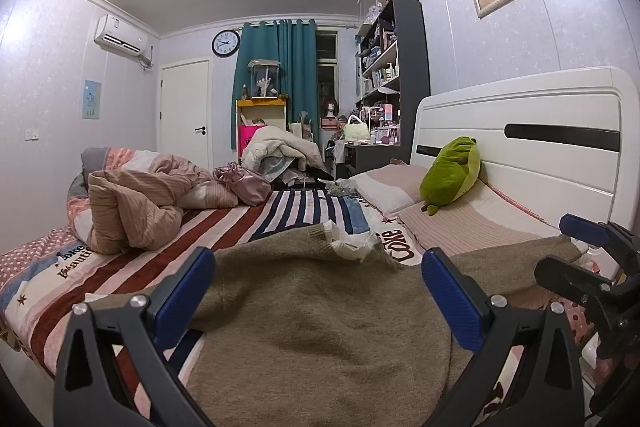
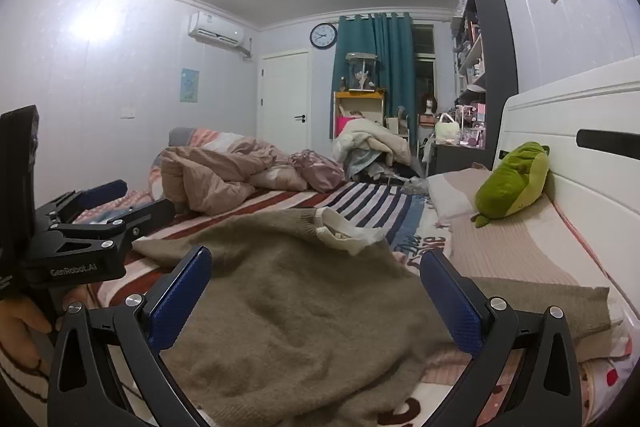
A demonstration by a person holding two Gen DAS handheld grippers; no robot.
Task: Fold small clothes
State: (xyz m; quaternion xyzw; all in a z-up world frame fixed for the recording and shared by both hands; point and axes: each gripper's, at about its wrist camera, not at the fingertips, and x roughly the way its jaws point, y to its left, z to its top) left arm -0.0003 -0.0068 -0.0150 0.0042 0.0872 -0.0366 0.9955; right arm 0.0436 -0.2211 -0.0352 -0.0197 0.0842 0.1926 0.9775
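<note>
Sweater (image 1: pixel 312 327): I see brown knit, rumpled flat, white collar (image 1: pixel 352 245) at 12 o'clock.
Left gripper (image 1: pixel 318 291): jaws spread.
Right gripper (image 2: pixel 316 291): jaws spread.

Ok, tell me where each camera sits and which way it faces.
Left wrist: on the left gripper, low over the bed, facing the brown sweater and the far curtained window; its own open fingers show, with the right gripper at the right edge.
Right wrist: on the right gripper, same heading; open fingers, the left gripper and a hand at left.
Shared: sweater, green plush toy, white headboard, wall clock.
</note>
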